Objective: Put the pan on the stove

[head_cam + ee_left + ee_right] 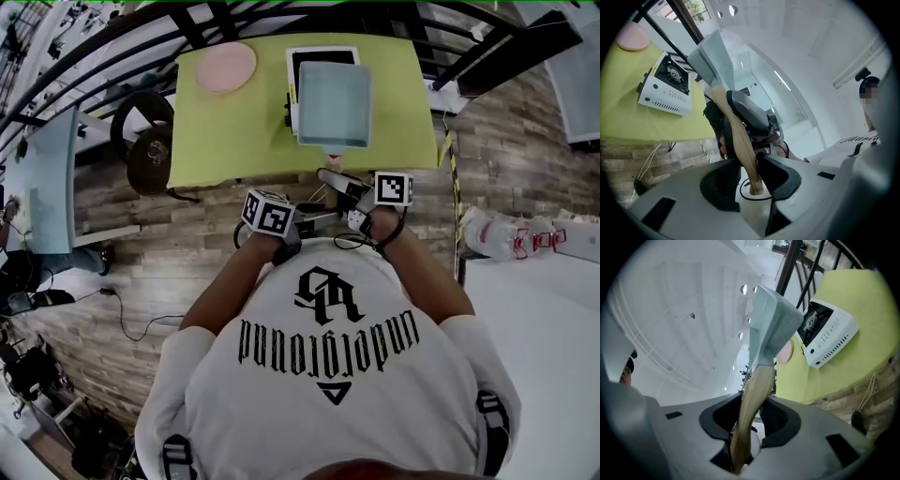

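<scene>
Left gripper (pixel 751 173): jaws closed on the end of the pan's wooden handle (pixel 736 131); it points nearly level toward the table.
Right gripper (pixel 750 418): jaws clamped on the same handle, farther up toward the pan body, also close to level.
Left hand (pixel 274 240): forearm reaches forward from the shoulder and angles inward in front of the chest.
Right hand (pixel 384 225): forearm comes in from the other side; both grippers meet at the near table edge, close together.
Pan (pixel 333 103): pale blue-green, square, held in the air by its handle. From the head view it lies over the stove; both gripper views show it raised clear of the burner.
Stove (pixel 665 86): white single-burner unit on the yellow-green table (pixel 234 131).
Plate (pixel 225 67): pink, on the table's far corner, well apart from the stove.
</scene>
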A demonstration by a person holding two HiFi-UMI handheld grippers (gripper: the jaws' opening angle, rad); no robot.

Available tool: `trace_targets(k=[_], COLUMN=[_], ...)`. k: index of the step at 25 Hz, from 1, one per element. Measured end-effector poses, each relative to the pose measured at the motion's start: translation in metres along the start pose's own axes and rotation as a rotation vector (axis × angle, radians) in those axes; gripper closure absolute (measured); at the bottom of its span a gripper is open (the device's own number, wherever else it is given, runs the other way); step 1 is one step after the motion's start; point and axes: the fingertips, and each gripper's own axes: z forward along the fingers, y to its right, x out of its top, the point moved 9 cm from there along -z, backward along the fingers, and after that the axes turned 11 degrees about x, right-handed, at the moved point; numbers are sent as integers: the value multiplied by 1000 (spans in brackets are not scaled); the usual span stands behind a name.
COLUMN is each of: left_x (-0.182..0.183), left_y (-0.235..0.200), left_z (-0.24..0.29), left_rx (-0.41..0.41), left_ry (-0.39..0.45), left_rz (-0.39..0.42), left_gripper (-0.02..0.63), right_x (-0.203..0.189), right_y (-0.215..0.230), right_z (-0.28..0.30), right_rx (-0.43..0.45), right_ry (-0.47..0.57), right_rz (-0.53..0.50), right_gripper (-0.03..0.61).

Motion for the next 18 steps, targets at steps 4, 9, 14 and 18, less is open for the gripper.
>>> trace_targets(k=[4, 9, 14, 18], left_x=[25, 49, 70, 92], left_y=[-14, -23, -35, -47], left_z=[-12, -11, 5, 25], left_rx=[-5, -16, -1, 19], left_ry=[-25, -22, -19, -18], left_rz=[14, -5, -15, -30], left_gripper=[486, 486, 486, 486], right_x=[20, 42, 70, 98], right_y=[3, 11, 25, 41], right_z=[20, 28, 25, 21], right_rx=[-3, -7, -1, -10], right_ry=[22, 20, -2, -41], right_rz=[-9, 4, 11, 19], right_gripper=[451, 448, 448, 449])
